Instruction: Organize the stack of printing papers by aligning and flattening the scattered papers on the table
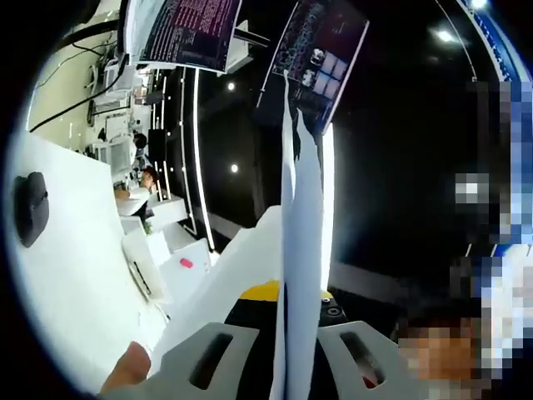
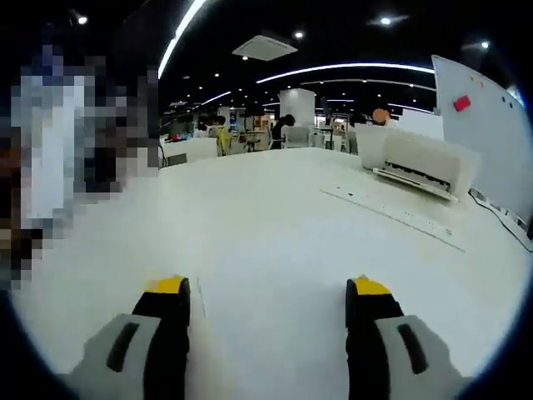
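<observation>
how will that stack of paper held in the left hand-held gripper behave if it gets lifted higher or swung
The paper stack is seen edge-on between the left hand-held gripper jaws, thin and tall, so it will probably flop and sway above the grip. Its top edges look uneven, so sheets may fan or slip apart. It seems light, likely easy to lift.

- Stack of white papers (image 1: 300,250): seen edge-on in the left gripper view, standing between that gripper's two jaws and rising up the frame.
- Upper edges: uneven and staggered, the sheets not yet aligned.
</observation>
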`<state>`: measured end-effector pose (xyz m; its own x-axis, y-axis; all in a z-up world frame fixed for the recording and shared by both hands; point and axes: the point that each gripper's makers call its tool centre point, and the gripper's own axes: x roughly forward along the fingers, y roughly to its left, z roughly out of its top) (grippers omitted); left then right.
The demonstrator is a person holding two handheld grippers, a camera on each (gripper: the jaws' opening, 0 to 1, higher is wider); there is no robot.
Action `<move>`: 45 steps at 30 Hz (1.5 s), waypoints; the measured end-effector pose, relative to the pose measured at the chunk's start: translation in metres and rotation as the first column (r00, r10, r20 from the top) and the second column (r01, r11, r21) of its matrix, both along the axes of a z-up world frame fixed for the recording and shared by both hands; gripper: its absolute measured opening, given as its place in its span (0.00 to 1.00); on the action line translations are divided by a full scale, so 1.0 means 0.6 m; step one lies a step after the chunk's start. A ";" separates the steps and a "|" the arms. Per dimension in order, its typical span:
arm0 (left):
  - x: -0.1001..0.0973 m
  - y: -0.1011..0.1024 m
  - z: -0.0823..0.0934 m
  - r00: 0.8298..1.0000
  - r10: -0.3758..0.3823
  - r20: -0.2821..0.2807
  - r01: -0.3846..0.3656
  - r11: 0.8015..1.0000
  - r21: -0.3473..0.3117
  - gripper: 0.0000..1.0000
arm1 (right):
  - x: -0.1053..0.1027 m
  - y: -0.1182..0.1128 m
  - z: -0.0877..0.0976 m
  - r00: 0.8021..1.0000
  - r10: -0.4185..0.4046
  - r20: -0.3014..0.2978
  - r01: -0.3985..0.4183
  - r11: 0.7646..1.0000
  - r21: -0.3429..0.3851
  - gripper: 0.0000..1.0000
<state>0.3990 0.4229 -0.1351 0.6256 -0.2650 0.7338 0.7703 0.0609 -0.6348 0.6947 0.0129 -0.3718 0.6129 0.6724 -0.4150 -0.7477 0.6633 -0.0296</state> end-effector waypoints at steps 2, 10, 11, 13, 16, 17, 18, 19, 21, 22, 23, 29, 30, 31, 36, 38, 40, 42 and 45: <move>0.004 -0.002 0.000 1.000 -0.006 0.002 0.006 1.000 0.000 0.06 | 0.005 -0.006 -0.004 0.999 -0.043 -0.018 0.043 0.999 0.016 0.79; 0.014 -0.004 -0.006 1.000 -0.020 -0.009 0.020 1.000 0.000 0.06 | 0.005 -0.012 -0.007 0.998 -0.068 -0.004 0.068 0.997 0.042 0.75; 0.014 -0.004 -0.007 1.000 -0.021 -0.011 0.021 1.000 0.001 0.06 | 0.005 -0.016 -0.007 0.996 -0.085 -0.002 0.085 0.995 0.048 0.68; 0.014 -0.004 -0.008 1.000 -0.021 -0.014 0.021 1.000 0.000 0.06 | 0.005 -0.017 -0.008 0.996 -0.089 0.005 0.089 0.994 0.057 0.68; 0.014 -0.006 -0.008 1.000 -0.022 -0.016 0.022 1.000 0.002 0.06 | 0.007 -0.019 -0.006 0.996 -0.086 0.011 0.085 0.994 0.065 0.66; 0.018 -0.010 -0.007 1.000 -0.025 -0.017 0.025 1.000 0.005 0.06 | 0.007 -0.018 -0.005 0.996 -0.084 0.012 0.083 0.994 0.064 0.65; 0.018 -0.011 -0.006 1.000 -0.025 -0.016 0.025 1.000 0.006 0.06 | 0.007 -0.017 -0.004 0.997 -0.082 0.010 0.082 0.995 0.062 0.64; 0.018 -0.012 -0.004 1.000 -0.026 -0.013 0.026 1.000 0.007 0.06 | 0.005 -0.017 -0.004 0.997 -0.079 0.008 0.079 0.995 0.059 0.63; 0.019 -0.013 -0.002 1.000 -0.027 -0.012 0.027 1.000 0.010 0.06 | -0.001 -0.013 -0.004 0.997 -0.071 0.005 0.071 0.996 0.054 0.60; 0.019 -0.014 -0.001 1.000 -0.027 -0.010 0.027 1.000 0.011 0.06 | -0.003 -0.012 -0.004 0.998 -0.066 -0.002 0.066 0.996 0.051 0.57; 0.018 -0.017 0.000 1.000 -0.029 -0.008 0.029 1.000 0.012 0.06 | -0.004 -0.009 -0.004 0.998 -0.061 0.000 0.061 0.997 0.048 0.54; 0.015 -0.018 -0.003 1.000 -0.029 -0.010 0.029 0.999 0.016 0.06 | -0.029 0.014 -0.006 1.000 -0.024 -0.012 0.024 0.999 0.034 0.33; 0.014 -0.019 -0.003 1.000 -0.030 -0.009 0.030 0.999 0.015 0.06 | -0.031 0.016 -0.004 1.000 -0.015 -0.008 0.015 0.999 0.036 0.32; 0.012 -0.019 -0.003 0.999 -0.031 -0.010 0.031 0.999 0.015 0.06 | -0.030 0.014 -0.006 1.000 -0.024 -0.010 0.024 0.999 0.035 0.32; 0.005 -0.016 -0.001 1.000 -0.022 -0.004 0.022 1.000 0.021 0.06 | -0.034 0.023 -0.005 1.000 0.003 -0.013 -0.002 0.999 0.034 0.24; 0.005 -0.013 -0.001 1.000 -0.017 -0.003 0.017 1.000 0.019 0.06 | -0.037 0.032 -0.007 1.000 0.025 -0.015 -0.024 0.999 0.028 0.14; 0.005 -0.014 -0.002 1.000 -0.015 -0.006 0.015 1.000 0.021 0.06 | -0.041 0.039 -0.007 0.999 0.048 -0.020 -0.047 0.998 0.028 0.06; 0.006 -0.015 -0.002 1.000 -0.014 -0.006 0.014 1.000 0.022 0.06 | -0.039 0.041 -0.006 0.998 0.054 -0.018 -0.054 0.998 0.026 0.04; 0.009 -0.012 -0.004 1.000 -0.013 -0.009 0.013 1.000 0.022 0.06 | -0.038 0.043 -0.007 0.998 0.065 -0.022 -0.064 0.997 0.040 0.00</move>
<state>0.4045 0.4157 -0.1372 0.6285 -0.2891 0.7221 0.7655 0.0651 -0.6402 0.6717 0.0387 -0.3759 0.5578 0.7264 -0.4015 -0.7894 0.6137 0.0133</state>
